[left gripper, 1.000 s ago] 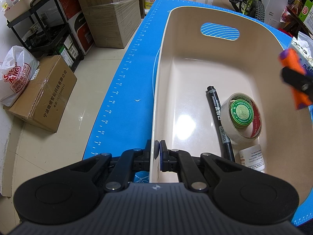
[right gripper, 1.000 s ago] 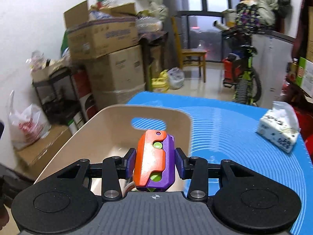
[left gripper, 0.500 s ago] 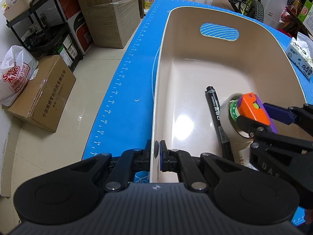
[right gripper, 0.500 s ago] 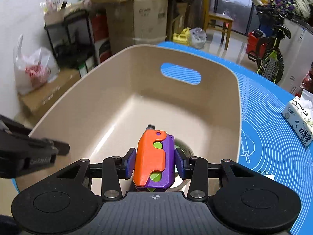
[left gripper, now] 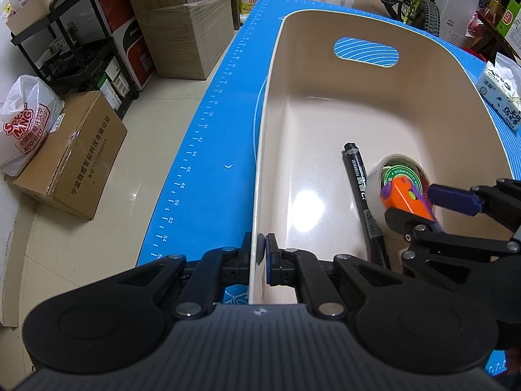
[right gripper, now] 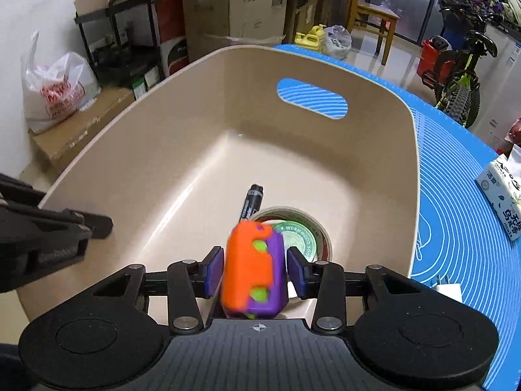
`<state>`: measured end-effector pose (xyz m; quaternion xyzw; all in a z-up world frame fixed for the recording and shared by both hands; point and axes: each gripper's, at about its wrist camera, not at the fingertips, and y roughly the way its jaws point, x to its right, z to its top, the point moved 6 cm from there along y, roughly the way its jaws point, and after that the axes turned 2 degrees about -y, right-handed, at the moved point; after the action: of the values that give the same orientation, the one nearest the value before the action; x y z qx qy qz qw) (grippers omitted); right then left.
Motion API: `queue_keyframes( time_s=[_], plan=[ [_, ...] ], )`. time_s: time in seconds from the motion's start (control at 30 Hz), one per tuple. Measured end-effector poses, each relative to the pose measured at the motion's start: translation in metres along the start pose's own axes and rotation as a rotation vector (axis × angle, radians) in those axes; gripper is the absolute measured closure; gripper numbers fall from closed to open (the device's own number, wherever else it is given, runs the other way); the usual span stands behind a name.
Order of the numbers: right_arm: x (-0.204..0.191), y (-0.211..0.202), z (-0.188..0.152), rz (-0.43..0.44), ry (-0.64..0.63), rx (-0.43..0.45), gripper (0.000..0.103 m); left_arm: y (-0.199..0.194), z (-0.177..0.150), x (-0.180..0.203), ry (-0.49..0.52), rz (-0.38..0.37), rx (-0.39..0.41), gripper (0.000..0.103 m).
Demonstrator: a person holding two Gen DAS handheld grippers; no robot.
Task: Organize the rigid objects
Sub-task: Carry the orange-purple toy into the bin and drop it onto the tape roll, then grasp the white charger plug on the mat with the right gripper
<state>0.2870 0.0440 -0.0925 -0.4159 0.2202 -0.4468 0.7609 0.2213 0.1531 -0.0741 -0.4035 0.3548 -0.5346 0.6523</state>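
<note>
Beige plastic bin (left gripper: 325, 104) on blue mat (left gripper: 208, 150), near-left rim pinched flat between the pads of the left gripper (left gripper: 262, 254). Right gripper (right gripper: 255, 272) tipped down inside the bin, jaws opening; orange-and-purple toy (right gripper: 254, 270) between the pads, slightly blurred, a sliver of gap on each side. Just ahead of those fingertips: tape roll (right gripper: 312, 228) around a green-labelled tin (right gripper: 298, 239). Black marker (left gripper: 361, 189) alongside the roll's left. Tissue pack (right gripper: 503, 203) off right, outside the bin.
</note>
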Motion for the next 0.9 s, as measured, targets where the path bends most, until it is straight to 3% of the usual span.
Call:
queue_keyframes(
  time_s=[0.1, 0.2, 0.27, 0.47, 0.67, 0.9],
  plan=[
    [0.001, -0.014, 0.004, 0.011, 0.001, 0.062, 0.038, 0.000, 0.000, 0.000, 0.000, 0.000, 0.000, 0.095],
    [0.011, -0.036, 0.005, -0.016, 0.023, 0.156, 0.025, 0.000, 0.000, 0.000, -0.001, -0.001, -0.001, 0.095],
    [0.022, -0.050, 0.005, -0.023, 0.051, 0.207, 0.023, 0.000, 0.000, 0.000, -0.001, 0.000, -0.001, 0.095],
    [0.057, -0.074, 0.001, -0.097, 0.103, 0.296, 0.007, 0.000, 0.000, 0.000, -0.001, 0.000, -0.001, 0.095],
    [0.091, -0.080, -0.013, -0.165, 0.128, 0.302, 0.003, 0.000, 0.000, 0.000, -0.001, 0.000, -0.001, 0.095],
    [0.138, -0.063, -0.052, -0.242, 0.195, 0.221, 0.003, 0.000, 0.000, 0.000, -0.001, -0.001, -0.001, 0.095]
  ],
)
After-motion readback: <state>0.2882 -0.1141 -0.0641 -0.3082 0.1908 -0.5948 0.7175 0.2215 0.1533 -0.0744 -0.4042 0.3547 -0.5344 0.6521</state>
